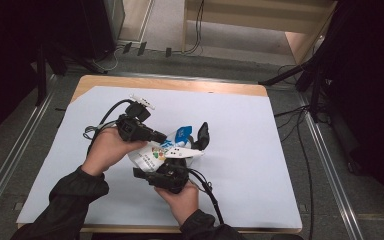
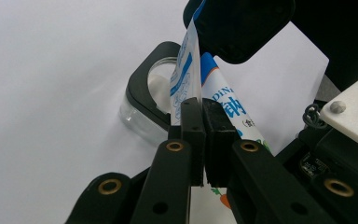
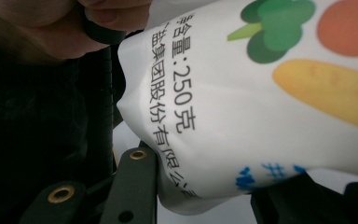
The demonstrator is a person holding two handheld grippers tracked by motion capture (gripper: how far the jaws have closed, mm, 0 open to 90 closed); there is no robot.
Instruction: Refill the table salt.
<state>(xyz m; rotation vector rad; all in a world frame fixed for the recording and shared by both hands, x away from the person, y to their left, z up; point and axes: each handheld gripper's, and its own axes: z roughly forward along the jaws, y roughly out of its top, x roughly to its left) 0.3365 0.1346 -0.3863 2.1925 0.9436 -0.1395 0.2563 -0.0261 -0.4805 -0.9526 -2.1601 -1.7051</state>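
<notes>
A white bag point(image 1: 150, 156) with a blue top and printed vegetables is held above the table between both grippers. My left gripper point(image 2: 201, 105) comes from the left point(image 1: 161, 137), its jaws pressed together on the bag's thin blue-and-white upper edge point(image 2: 186, 70). My right gripper point(image 1: 187, 146) reaches up from the near side, and the bag's bulging body point(image 3: 261, 107) sits between its jaws point(image 3: 214, 191). One black finger point(image 1: 203, 134) of it shows beside the blue top. A clear glass jar with a black square rim point(image 2: 144, 109) stands on the sheet just behind the bag.
A pale sheet point(image 1: 240, 150) covers the wooden table point(image 1: 180, 84). Cables trail from both grippers over the sheet. Dark stands and cables line the floor to the right point(image 1: 310, 90).
</notes>
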